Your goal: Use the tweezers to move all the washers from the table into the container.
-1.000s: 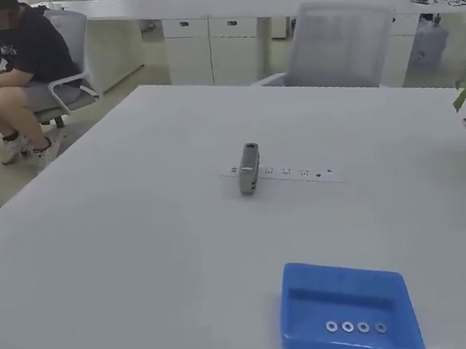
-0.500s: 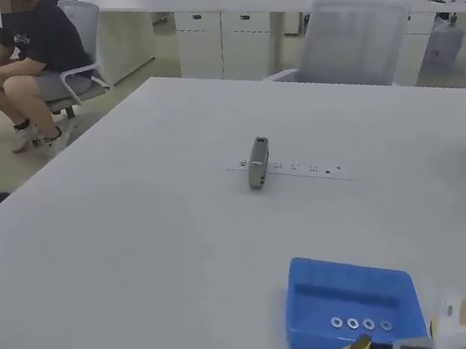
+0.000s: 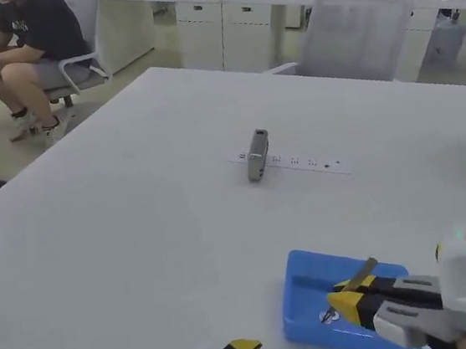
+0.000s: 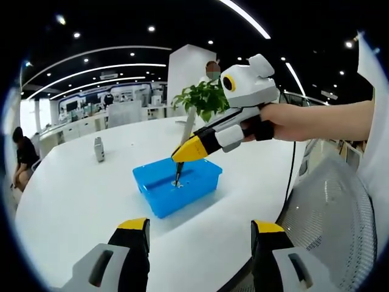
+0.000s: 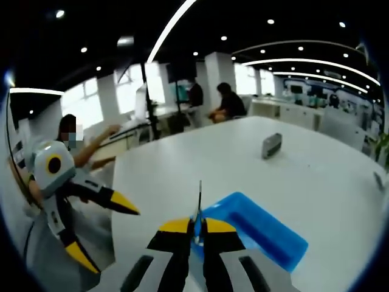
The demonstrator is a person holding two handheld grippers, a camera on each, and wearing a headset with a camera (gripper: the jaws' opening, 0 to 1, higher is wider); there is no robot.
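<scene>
Starting far out to the left of the left gripper [image 4: 200,243], well beyond its jaws, a person [image 3: 32,37] sits on a chair at the edge of an open office. White drawer cabinets [image 3: 226,36] line up behind the table [image 3: 137,219]. That table is one broad white surface.

The left gripper hangs low over the table's near edge, jaws spread wide with nothing between them. Ahead of those jaws and a little to their left, a grey device [image 3: 255,155] stands at the end of a power strip [image 3: 299,167] set flat in the table top.

Straight in front of the spread jaws sits the blue container [image 4: 176,191]. The right gripper [image 4: 185,151], carried in a hand [image 4: 292,121], comes in over the container from the right. Its yellow jaws are pressed together on the tweezers [image 5: 199,201].

The tweezers slant down from the jaws into the container, and a washer [image 3: 323,317] lies on the blue floor right at their tip. Whether the tips pinch it, I can't tell. Beyond the right gripper a leafy plant [image 4: 203,97] stands at the table's far edge, under long strips of ceiling light.
</scene>
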